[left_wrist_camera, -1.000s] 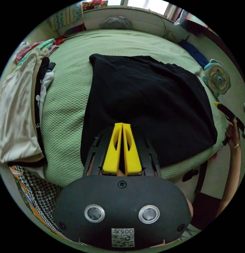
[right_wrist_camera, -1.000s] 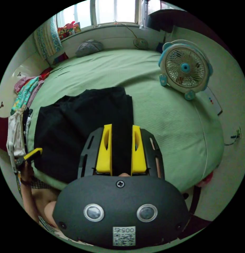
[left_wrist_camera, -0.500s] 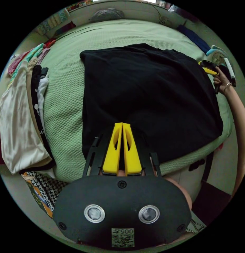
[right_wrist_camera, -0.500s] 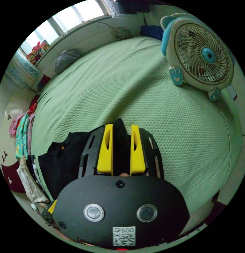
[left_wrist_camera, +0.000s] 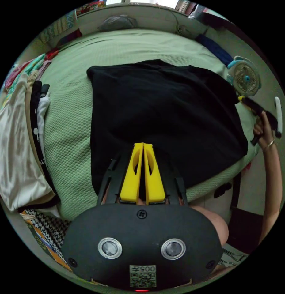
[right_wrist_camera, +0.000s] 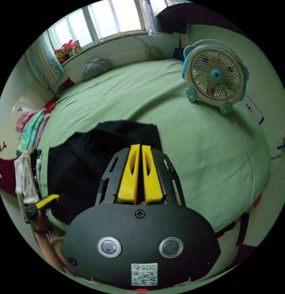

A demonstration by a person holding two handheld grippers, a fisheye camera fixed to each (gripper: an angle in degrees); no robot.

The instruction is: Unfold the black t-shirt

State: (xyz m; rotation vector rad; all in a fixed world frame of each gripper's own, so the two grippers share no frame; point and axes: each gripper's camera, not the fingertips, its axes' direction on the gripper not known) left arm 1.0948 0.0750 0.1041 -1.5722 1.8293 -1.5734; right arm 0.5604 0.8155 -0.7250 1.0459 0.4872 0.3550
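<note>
Lying spread over the green bed (left_wrist_camera: 72, 101), the black t-shirt (left_wrist_camera: 167, 116) sits between both tools.
Left tool (left_wrist_camera: 143, 147) has its jaws pressed together over the shirt's near edge; right tool (right_wrist_camera: 136, 148) likewise, at the shirt's edge nearest the fan (right_wrist_camera: 214, 76). Folded clothes (left_wrist_camera: 17, 147) lie beside the shirt.

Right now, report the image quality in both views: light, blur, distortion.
Left gripper view: dim, even light; the black t-shirt reads as a near-featureless dark mass; fisheye bows the green bed; the left gripper is sharp. Right gripper view: windows blown out white; bed slightly smeared near the middle; fan fairly crisp; black circular border surrounds both.
</note>
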